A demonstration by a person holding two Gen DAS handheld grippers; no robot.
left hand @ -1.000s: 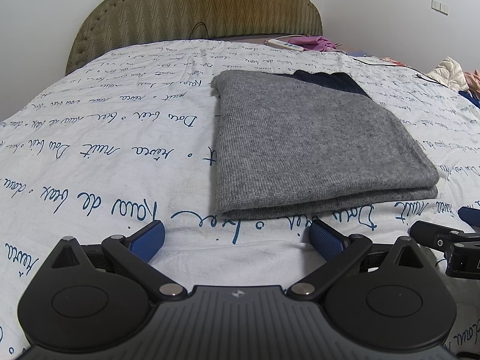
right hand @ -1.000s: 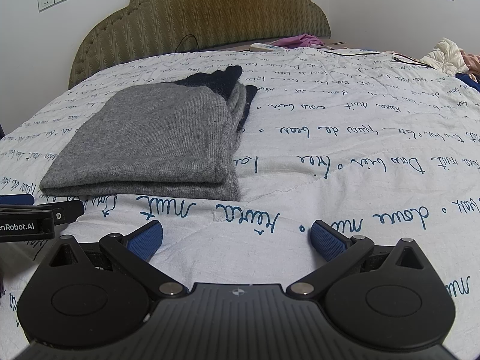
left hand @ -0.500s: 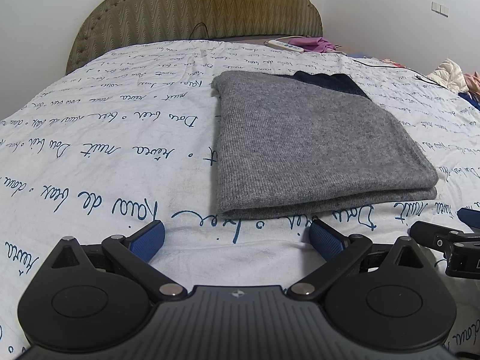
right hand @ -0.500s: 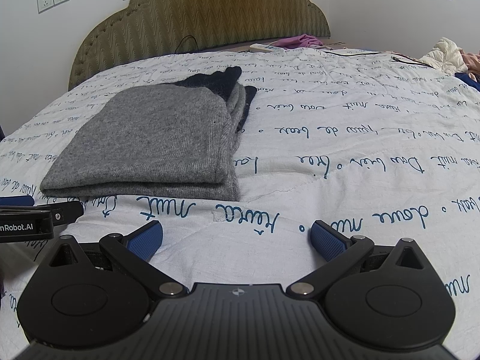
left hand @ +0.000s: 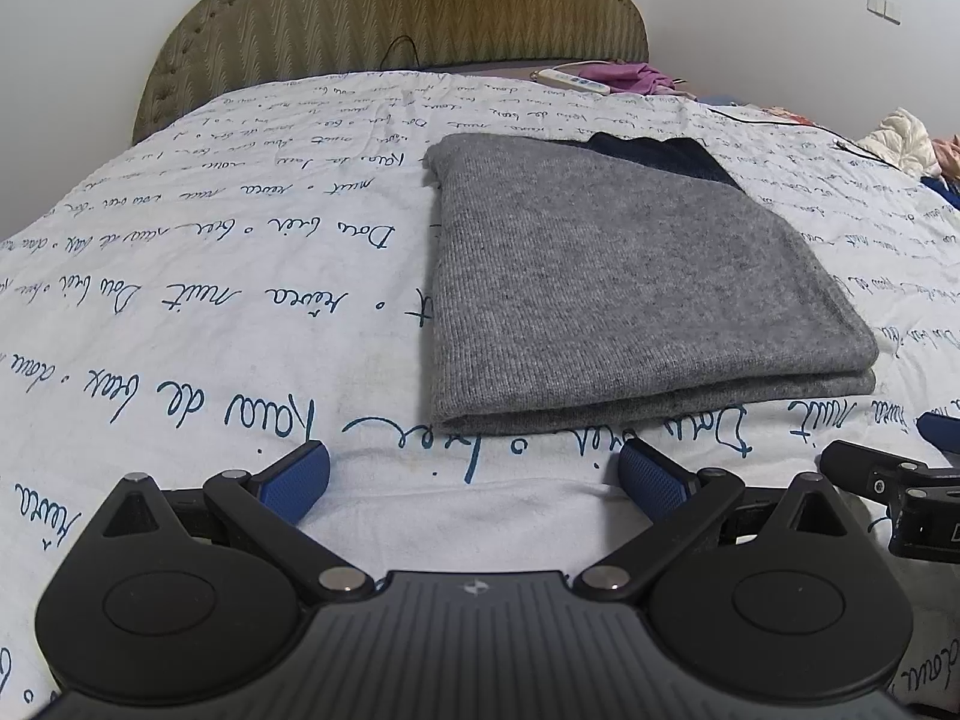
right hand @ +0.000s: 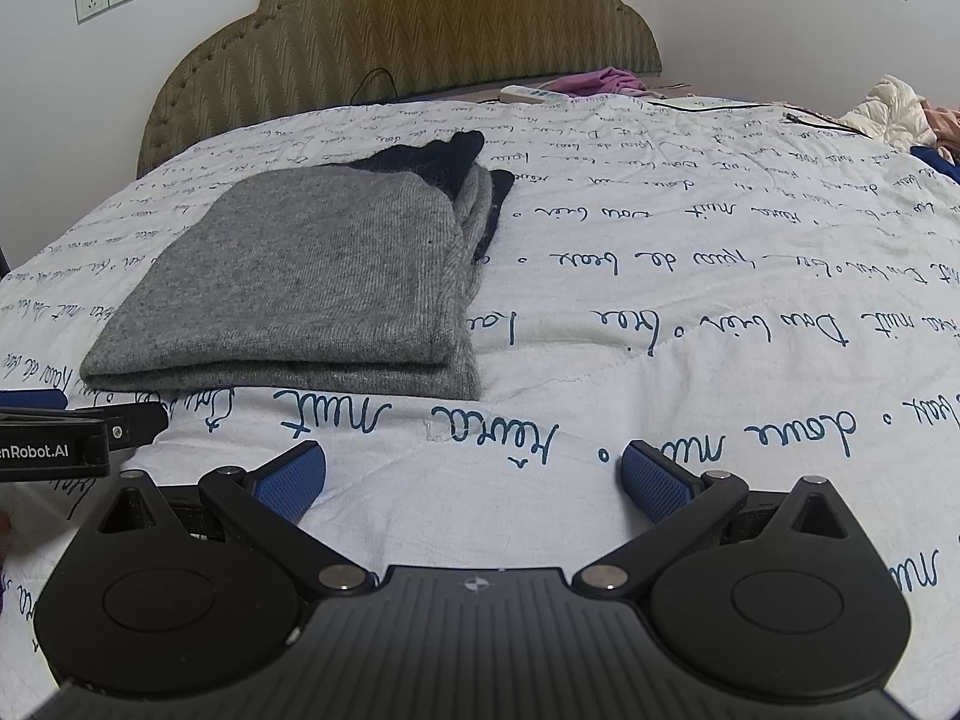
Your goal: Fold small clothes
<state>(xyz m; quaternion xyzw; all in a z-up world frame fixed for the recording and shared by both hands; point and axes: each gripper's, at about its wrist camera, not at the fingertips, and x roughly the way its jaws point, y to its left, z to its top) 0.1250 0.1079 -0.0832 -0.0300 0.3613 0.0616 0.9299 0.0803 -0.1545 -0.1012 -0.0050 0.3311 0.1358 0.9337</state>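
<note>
A grey knit garment point(left hand: 618, 282) with a dark navy part at its far end lies folded flat on the white bedspread point(left hand: 210, 276). It also shows in the right wrist view point(right hand: 312, 288), up and to the left. My left gripper point(left hand: 474, 477) is open and empty, just short of the garment's near edge. My right gripper point(right hand: 474, 474) is open and empty over bare bedspread, to the right of the garment. The right gripper's finger shows at the left wrist view's right edge point(left hand: 864, 468). The left gripper's finger shows at the right wrist view's left edge point(right hand: 114, 423).
An olive padded headboard point(left hand: 408, 18) stands at the far end of the bed. A white remote point(left hand: 570, 79) and a purple cloth point(left hand: 630, 73) lie near it. A black cable point(right hand: 750, 111) and a pile of light clothes point(right hand: 894, 111) are at the far right.
</note>
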